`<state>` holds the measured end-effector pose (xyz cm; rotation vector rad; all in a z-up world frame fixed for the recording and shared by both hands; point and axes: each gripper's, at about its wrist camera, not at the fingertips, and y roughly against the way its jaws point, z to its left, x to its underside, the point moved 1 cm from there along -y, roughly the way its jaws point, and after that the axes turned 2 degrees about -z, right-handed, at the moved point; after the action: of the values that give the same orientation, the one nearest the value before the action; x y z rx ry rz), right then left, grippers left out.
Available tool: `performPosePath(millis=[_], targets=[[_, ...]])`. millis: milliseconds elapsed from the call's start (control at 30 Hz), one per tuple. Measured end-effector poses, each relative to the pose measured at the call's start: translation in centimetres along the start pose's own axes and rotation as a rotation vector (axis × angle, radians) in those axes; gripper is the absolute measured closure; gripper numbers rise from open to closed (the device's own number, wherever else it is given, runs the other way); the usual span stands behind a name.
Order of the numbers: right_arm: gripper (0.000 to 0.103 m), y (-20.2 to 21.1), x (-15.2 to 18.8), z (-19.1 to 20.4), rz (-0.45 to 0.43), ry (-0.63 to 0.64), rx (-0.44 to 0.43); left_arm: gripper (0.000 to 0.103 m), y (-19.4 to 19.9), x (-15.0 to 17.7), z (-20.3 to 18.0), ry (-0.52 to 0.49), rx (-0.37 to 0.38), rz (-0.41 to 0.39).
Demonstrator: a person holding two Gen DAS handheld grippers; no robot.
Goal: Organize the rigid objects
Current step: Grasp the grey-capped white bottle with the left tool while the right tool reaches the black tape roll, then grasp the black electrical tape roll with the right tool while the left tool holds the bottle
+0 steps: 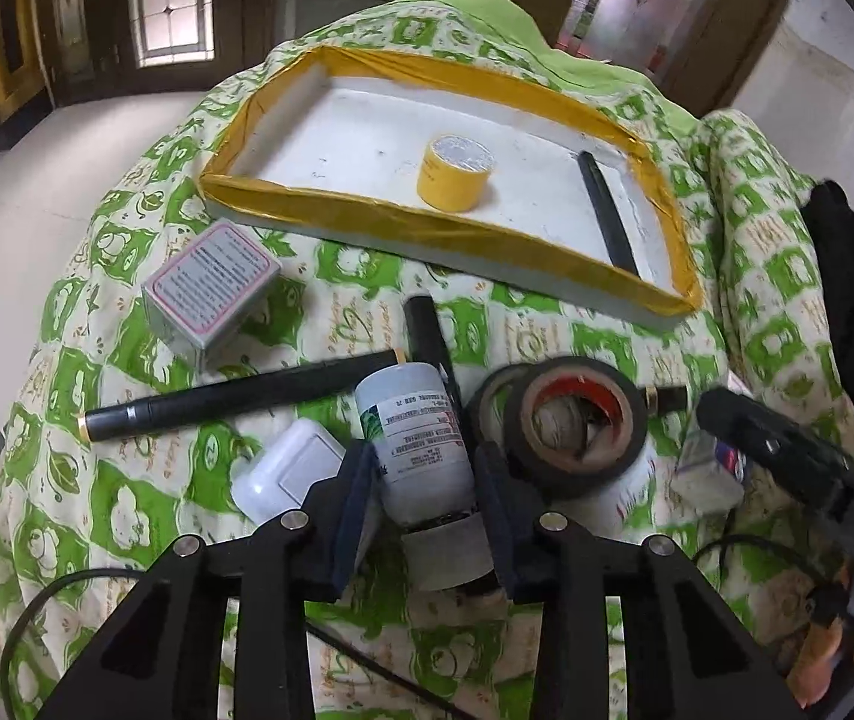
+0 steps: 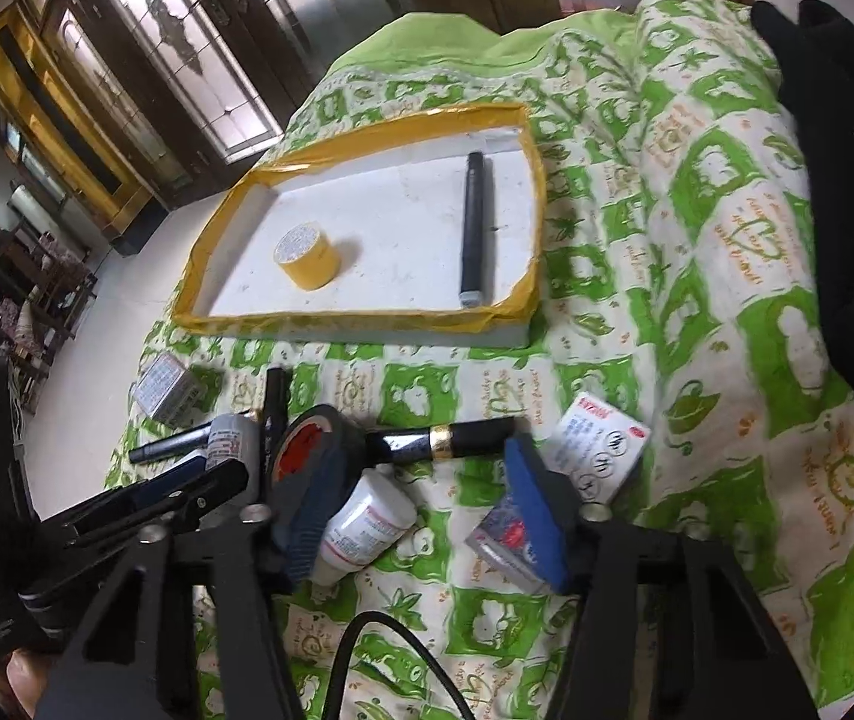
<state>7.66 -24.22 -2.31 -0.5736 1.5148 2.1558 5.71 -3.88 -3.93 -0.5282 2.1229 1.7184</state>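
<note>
A white tray with a yellow taped rim [image 1: 330, 204] [image 2: 360, 318] lies on the green patterned cloth. It holds a yellow tape roll [image 1: 455, 173] [image 2: 306, 257] and a black marker [image 1: 607, 213] [image 2: 473, 228]. My left gripper [image 1: 423, 474] is shut on a grey labelled bottle [image 1: 417, 432] [image 2: 234, 441], just above the cloth. Black tape rolls [image 1: 574, 426] [image 2: 318, 441] lie right of it. My right gripper [image 2: 420, 516] is open over a small white bottle [image 2: 366, 525] and a small printed packet [image 2: 505, 540].
Loose on the cloth: a grey box [image 1: 210, 288] [image 2: 165, 393], a long black marker [image 1: 240, 399], a gold-banded black pen [image 2: 445, 438], a white case [image 1: 288, 474], a white carton [image 2: 601, 450]. A dark garment [image 2: 847, 180] lies at the right.
</note>
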Motion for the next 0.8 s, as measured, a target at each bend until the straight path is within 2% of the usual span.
performPosePath(millis=[67,167,333,533,567,800], targets=[[0.069,-0.2,0.0,0.5,0.008,0.015,-0.021,0.066,0.3,0.6,0.0,-0.004,0.017,0.004],[0.076,-0.6,-0.1,1.7,0.022,0.048,-0.069,0.066,0.5,0.9,0.0,-0.008,0.03,0.007],[0.076,-2.8,0.2,3.3,0.086,0.113,-0.025,0.066,0.2,0.8,-0.4,-0.028,0.011,0.018],[0.077,-4.9,-0.4,3.0,0.128,0.065,-0.04,0.066,-0.5,0.8,-1.2,-0.06,0.006,0.028],[0.081,-4.9,-0.4,2.9,0.13,0.054,-0.05,0.067,-0.4,0.9,-1.2,-0.06,0.005,0.026],[0.084,-3.6,-0.2,2.3,0.098,0.046,-0.052,0.067,0.4,1.0,-0.5,-0.024,0.052,-0.003]])
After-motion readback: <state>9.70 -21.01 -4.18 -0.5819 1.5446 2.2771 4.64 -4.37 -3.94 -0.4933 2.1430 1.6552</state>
